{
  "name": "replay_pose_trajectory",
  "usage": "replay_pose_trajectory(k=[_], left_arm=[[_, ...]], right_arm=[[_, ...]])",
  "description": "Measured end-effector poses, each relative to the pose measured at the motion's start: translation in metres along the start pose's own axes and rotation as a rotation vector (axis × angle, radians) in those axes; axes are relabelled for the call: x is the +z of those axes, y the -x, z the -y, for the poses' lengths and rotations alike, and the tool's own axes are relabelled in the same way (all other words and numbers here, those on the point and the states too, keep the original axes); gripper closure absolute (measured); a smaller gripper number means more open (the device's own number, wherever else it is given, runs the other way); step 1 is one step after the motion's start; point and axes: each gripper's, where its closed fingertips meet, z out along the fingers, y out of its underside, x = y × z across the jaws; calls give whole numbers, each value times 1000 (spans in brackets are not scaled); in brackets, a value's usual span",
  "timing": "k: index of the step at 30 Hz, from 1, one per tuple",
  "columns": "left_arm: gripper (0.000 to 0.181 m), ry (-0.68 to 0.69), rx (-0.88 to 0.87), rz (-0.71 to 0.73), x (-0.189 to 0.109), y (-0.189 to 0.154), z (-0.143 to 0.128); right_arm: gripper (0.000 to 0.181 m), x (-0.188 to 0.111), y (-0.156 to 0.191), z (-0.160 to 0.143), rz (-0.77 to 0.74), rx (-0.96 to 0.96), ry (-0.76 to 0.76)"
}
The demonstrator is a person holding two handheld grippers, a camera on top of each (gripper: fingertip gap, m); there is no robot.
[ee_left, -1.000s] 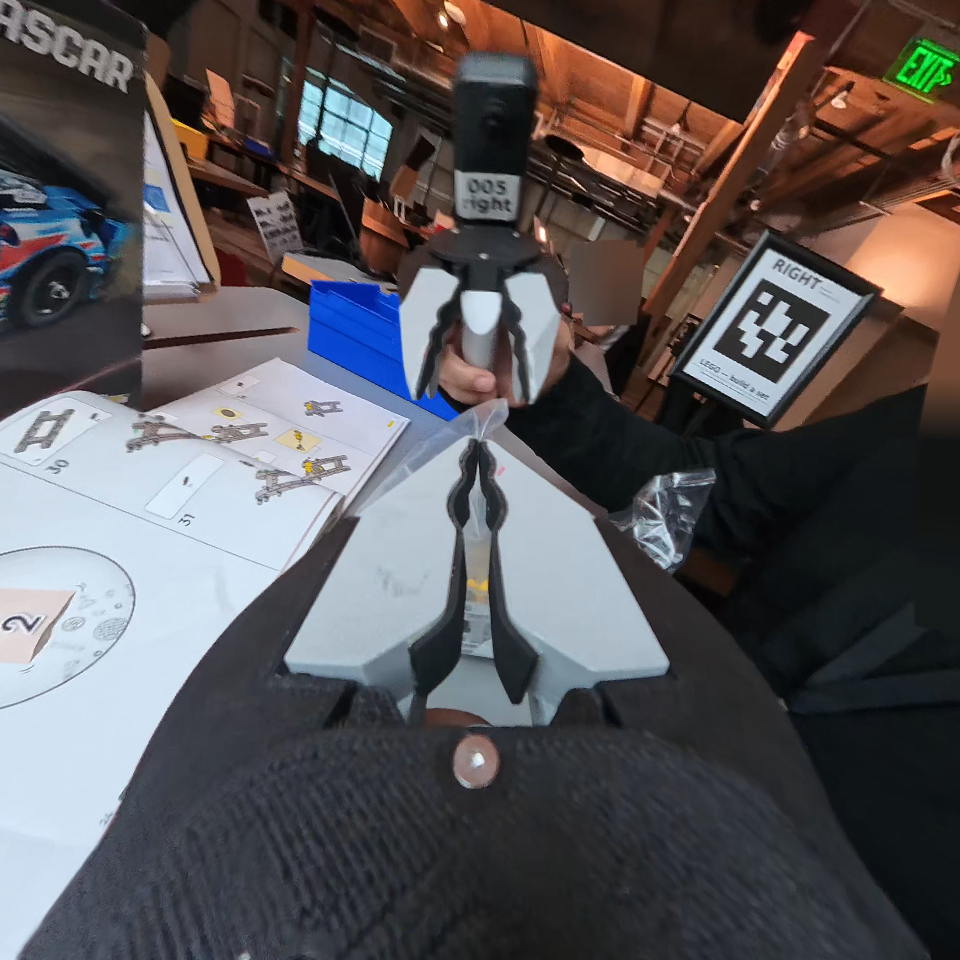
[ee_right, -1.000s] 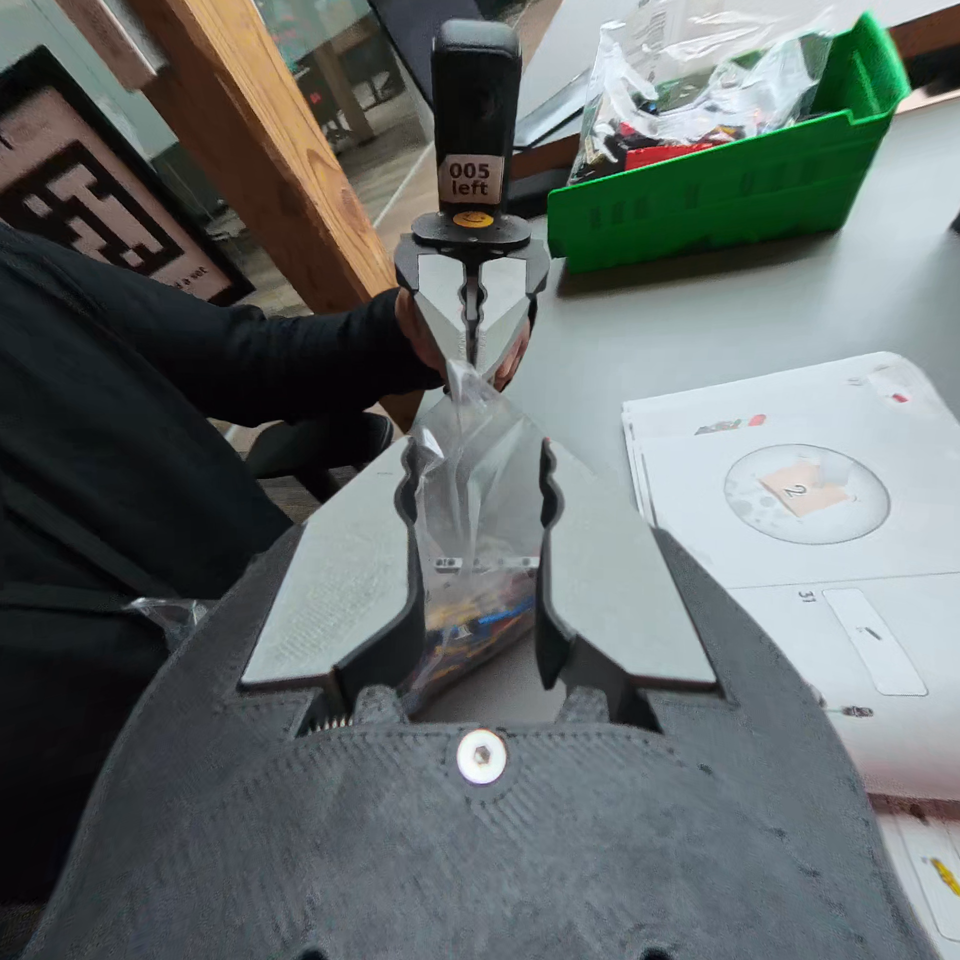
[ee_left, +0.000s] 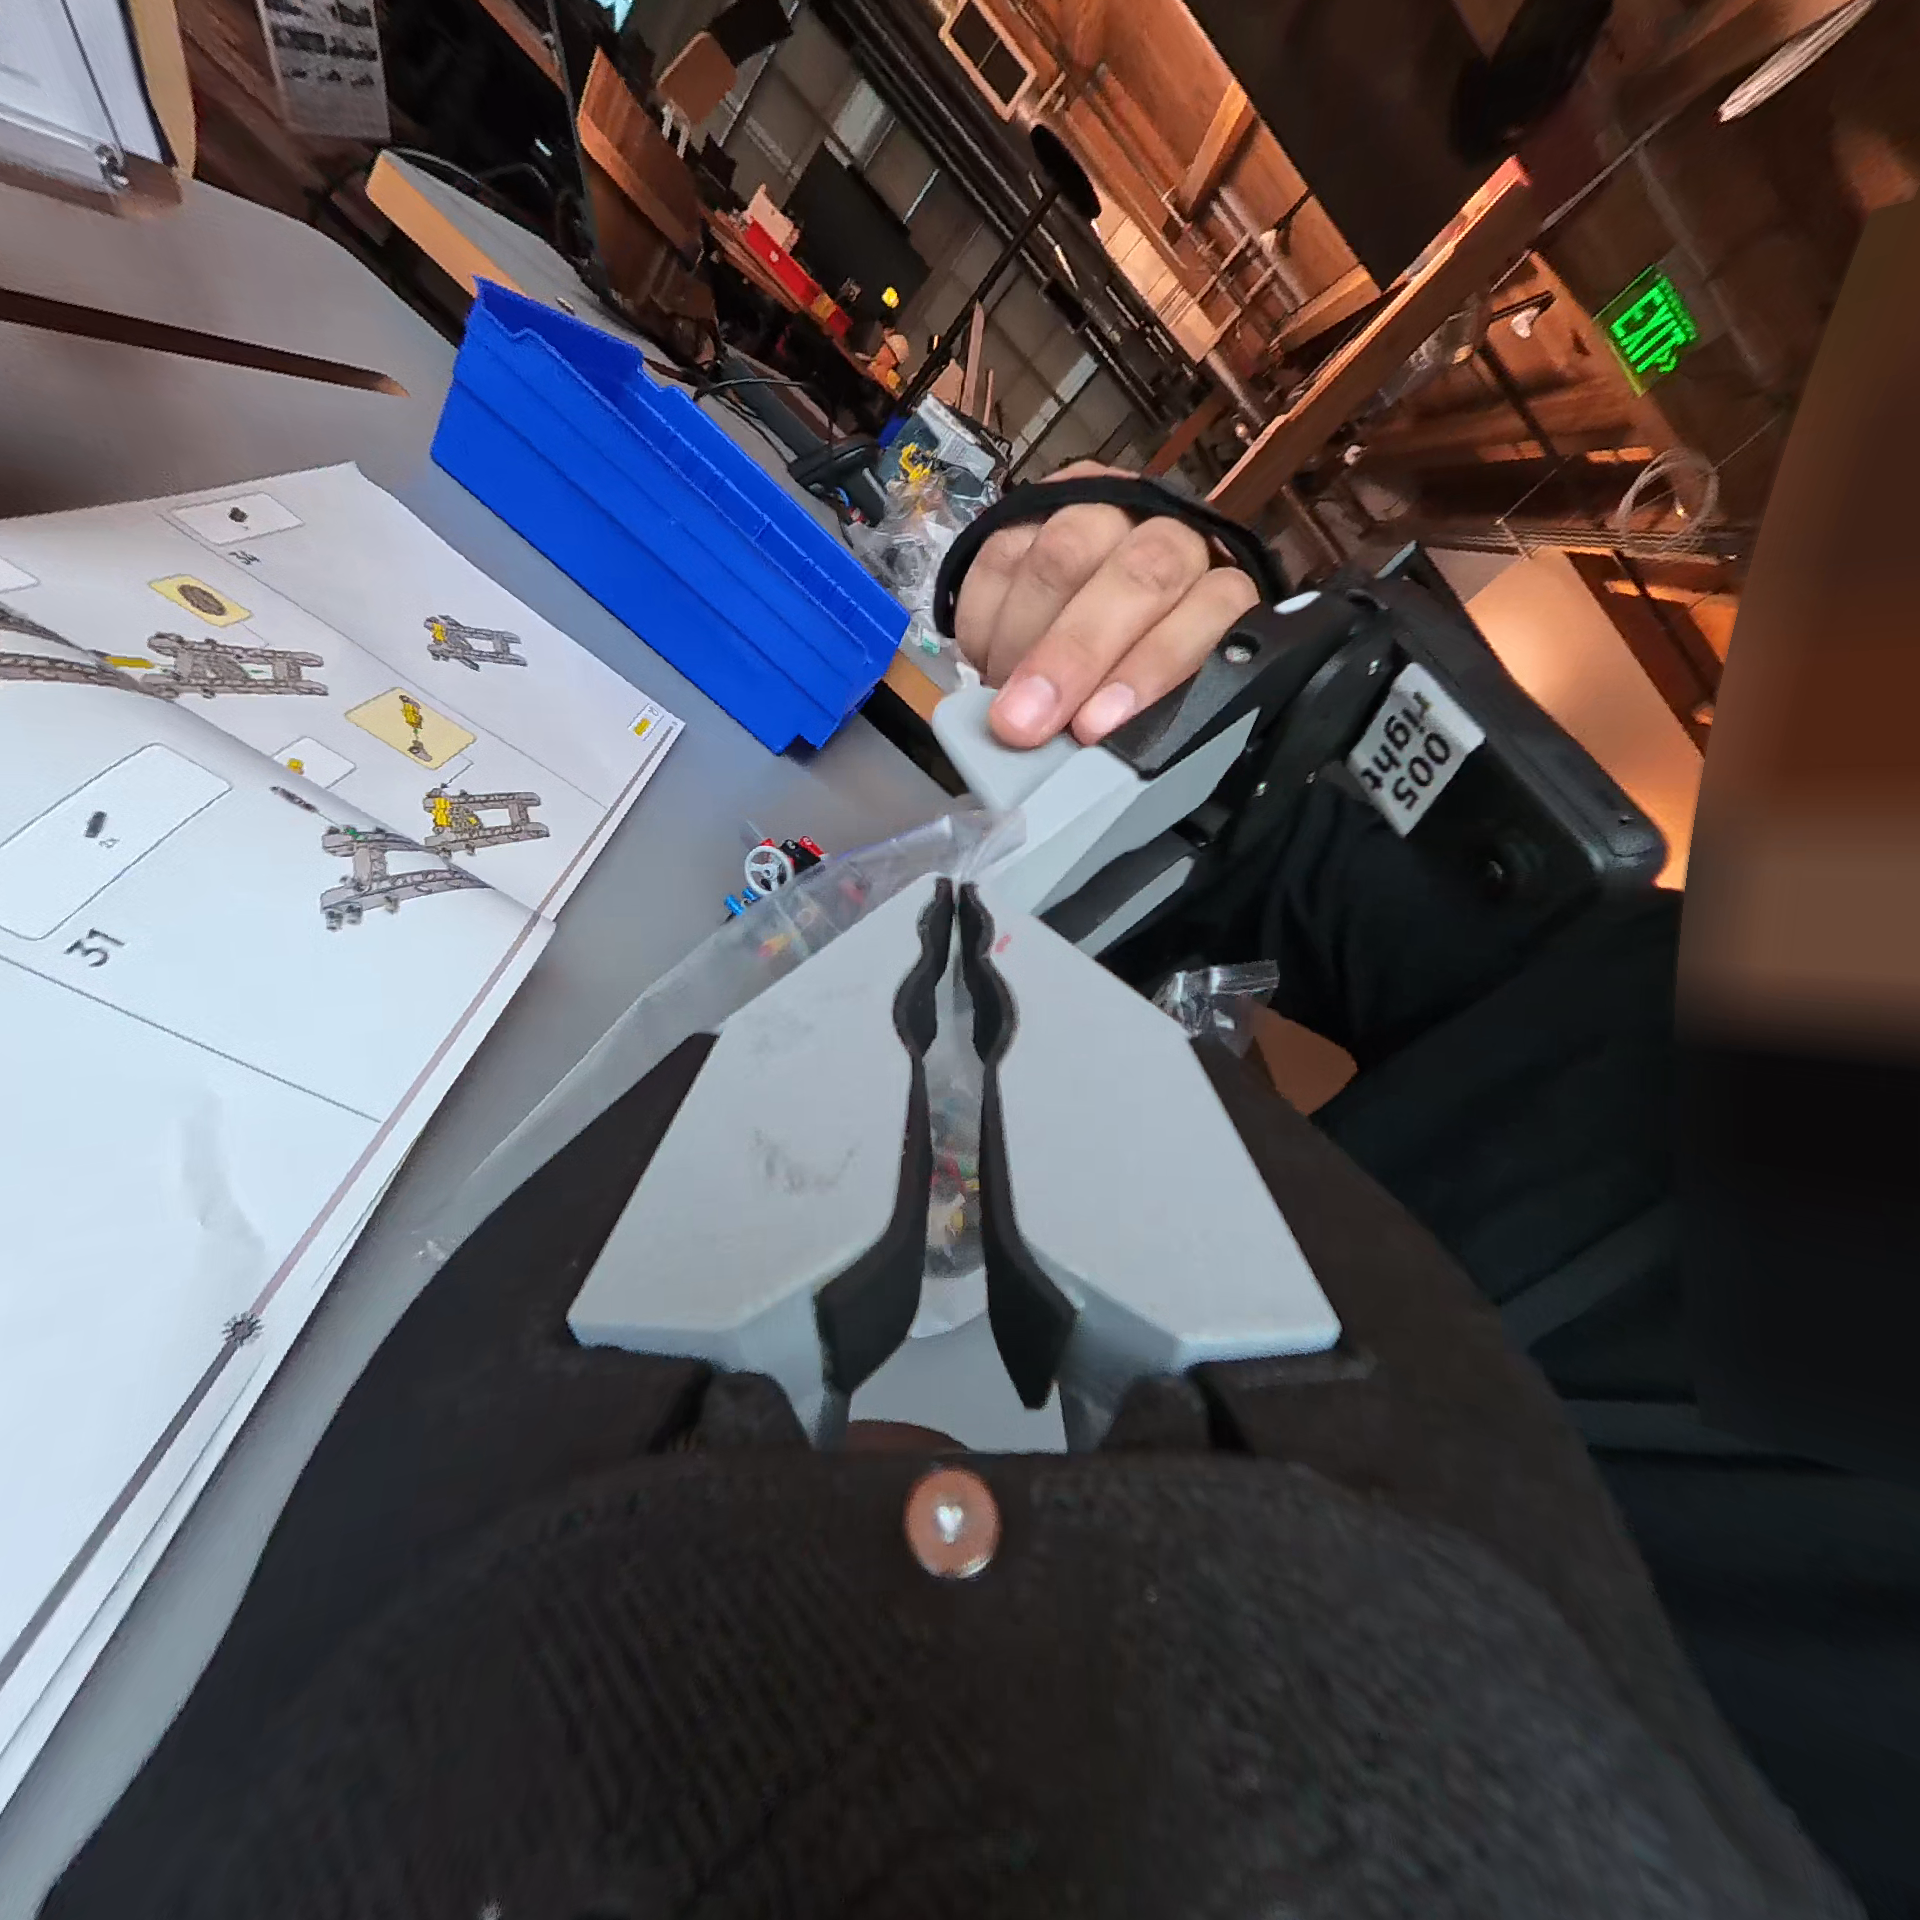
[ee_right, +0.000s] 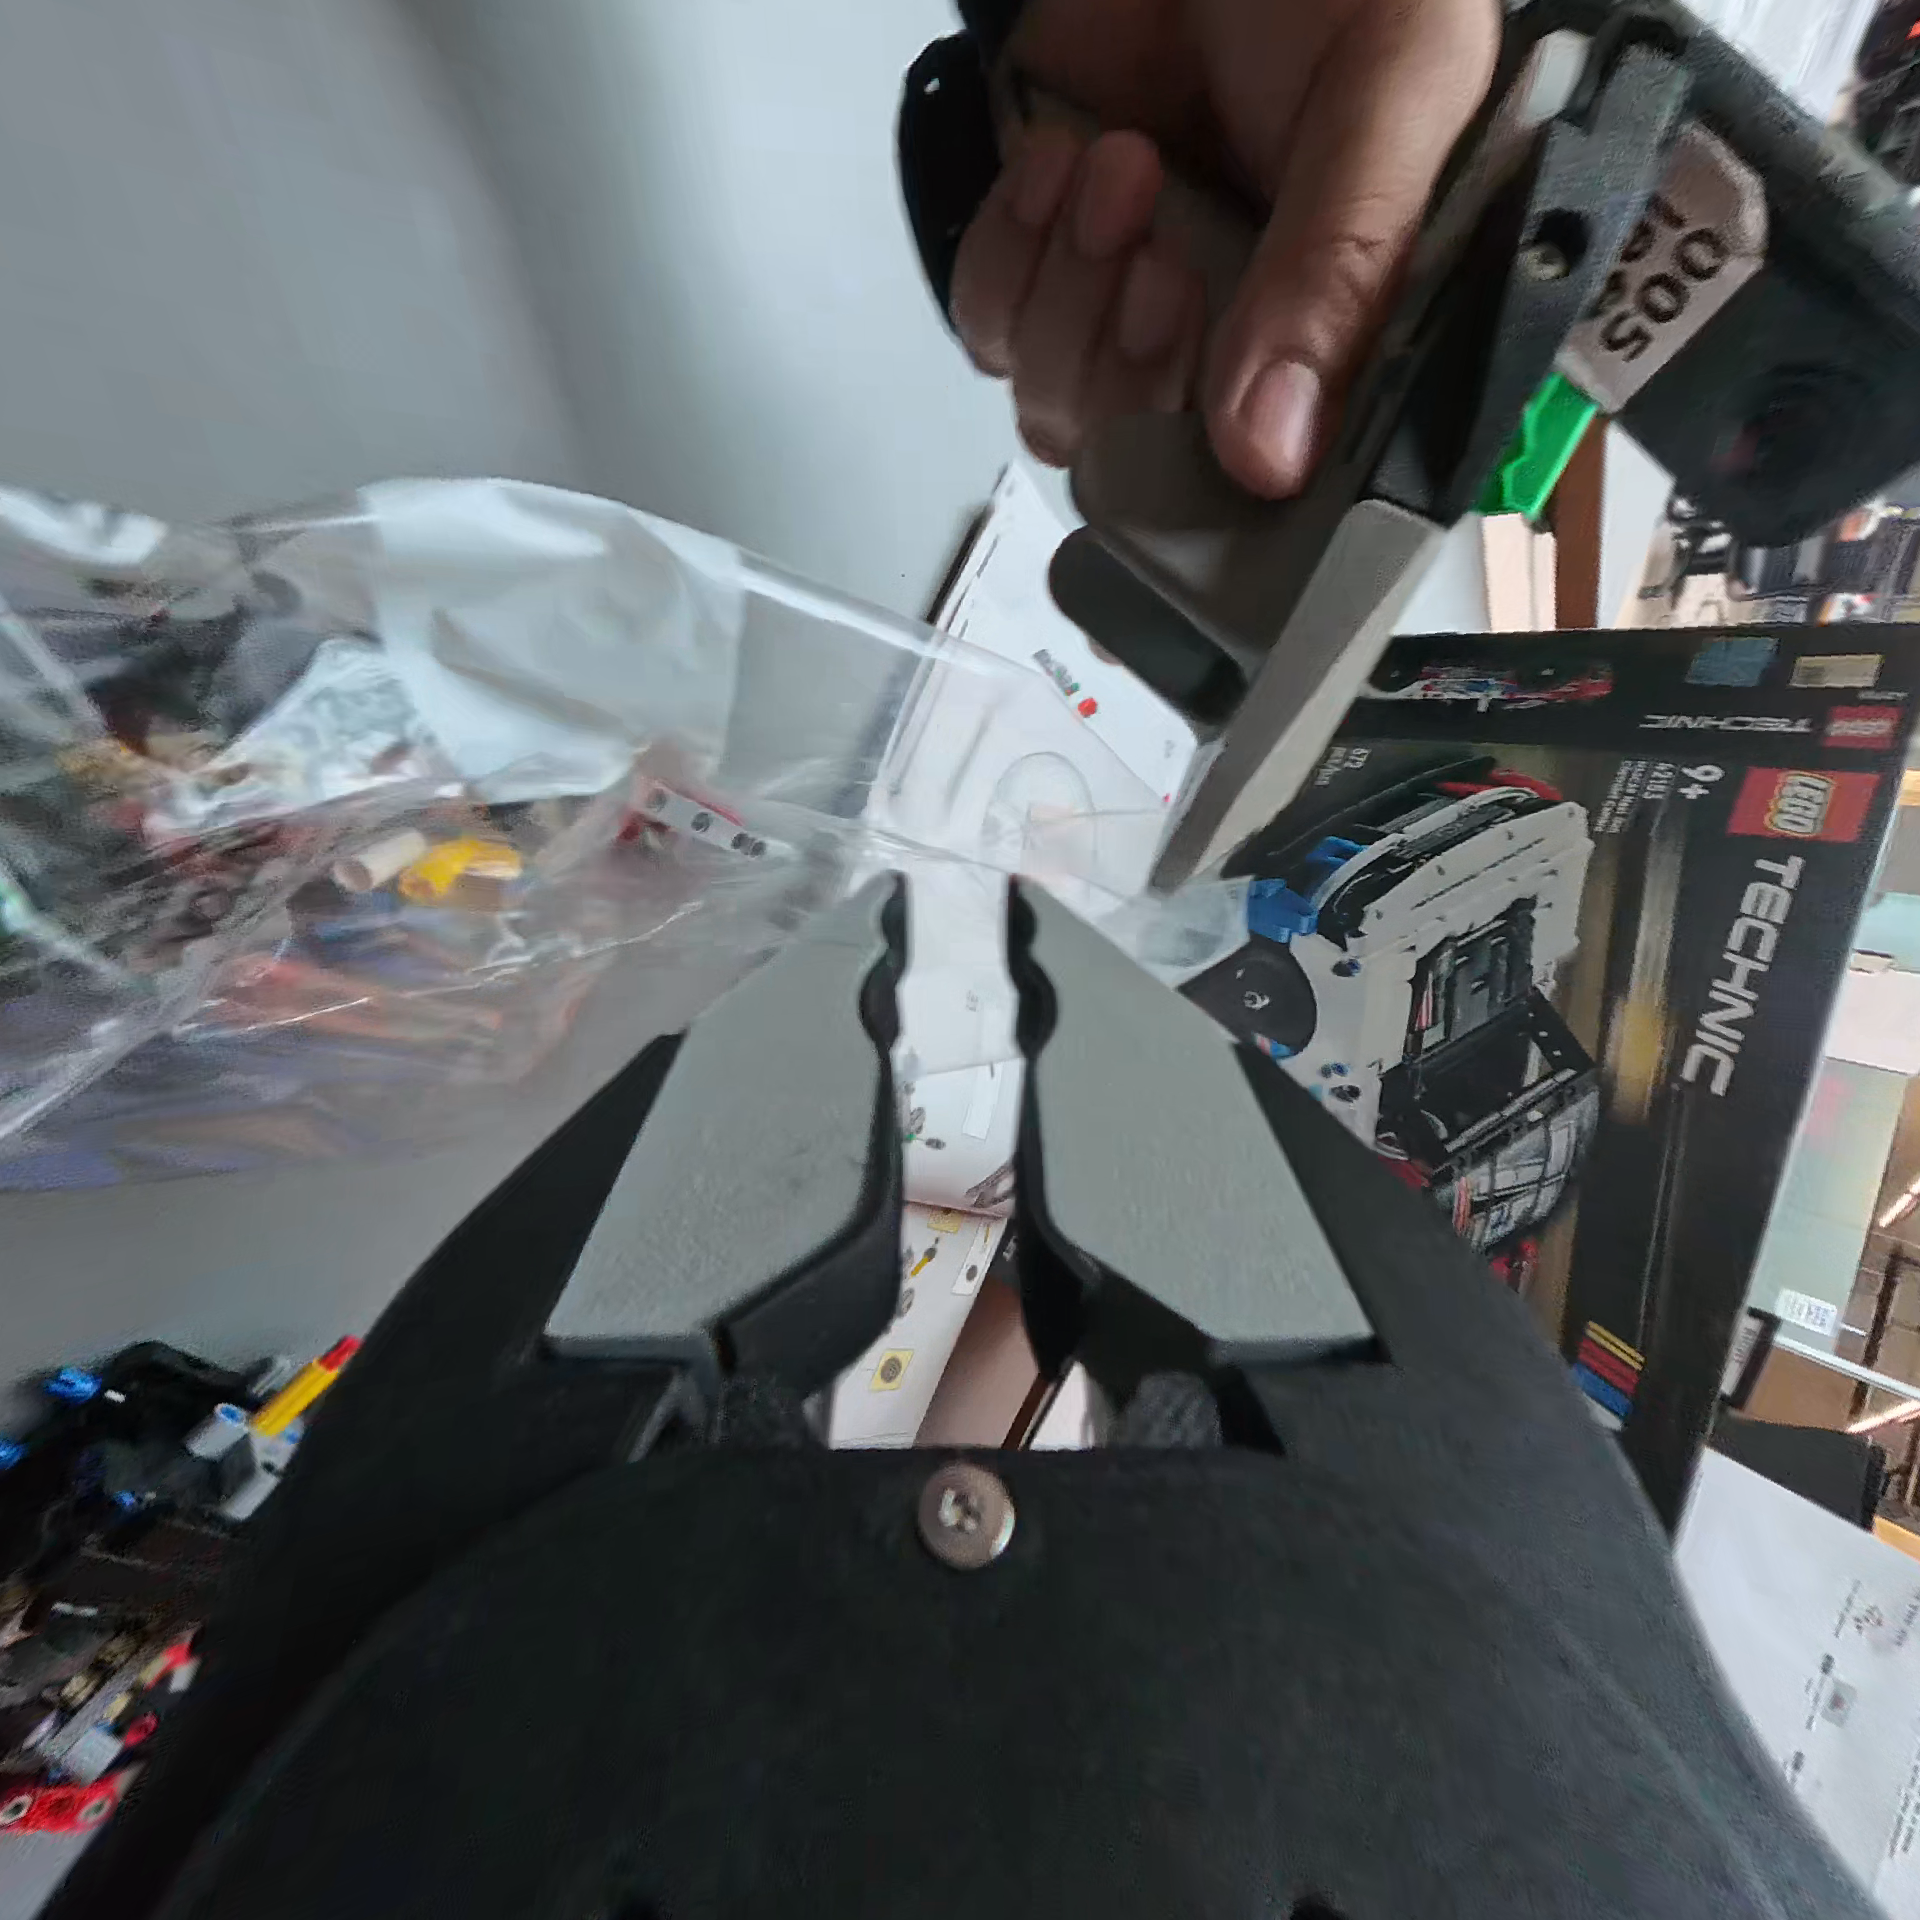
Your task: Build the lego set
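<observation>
Clearly, the clear plastic bag (ee_right: 436,790) of small lego pieces hung in the air between the two grippers, above the grey table (ee_left: 208,416). The left gripper (ee_left: 956,899) was clenched on one edge of the bag, its jaws pressed together with plastic showing in the slit between them. The right gripper (ee_right: 956,894) stood released, a gap between its jaws, with the bag's film lying across its tips; whether it touched them could not be told. Just beyond the bag, a few loose pieces (ee_left: 774,868) lay on the table. To the left lay the open instruction booklet (ee_left: 260,831), and farther off stood a blue bin (ee_left: 644,520). In the right wrist view the set's box (ee_right: 1558,987) stood on the right, and a heap of loose parts (ee_right: 114,1507) lay near left.
</observation>
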Motion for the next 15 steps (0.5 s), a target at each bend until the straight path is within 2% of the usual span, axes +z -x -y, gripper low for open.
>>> replay_pose_trajectory(k=[3, 5, 8, 9, 11, 15], left_arm=[[173, 37, 70, 130, -9, 13, -5], [166, 64, 130, 230, -16, 18, -11], [155, 90, 137, 250, -11, 12, -22], [156, 113, 137, 258, -8, 13, -27], [181, 148, 171, 267, -3, 15, -33], [181, 151, 206, 257, 3, 7, -30]], right_arm=[[181, 6, 4, -8, 4, -10, 46], [181, 5, 2, -7, -21, 8, 26], [180, 2, 0, -2, -15, 72, -38], [179, 1, 1, 0, -12, 87, -59], [176, 0, 2, -1, -17, 89, -59], [164, -9, -3, -1, -81, 21, -33]])
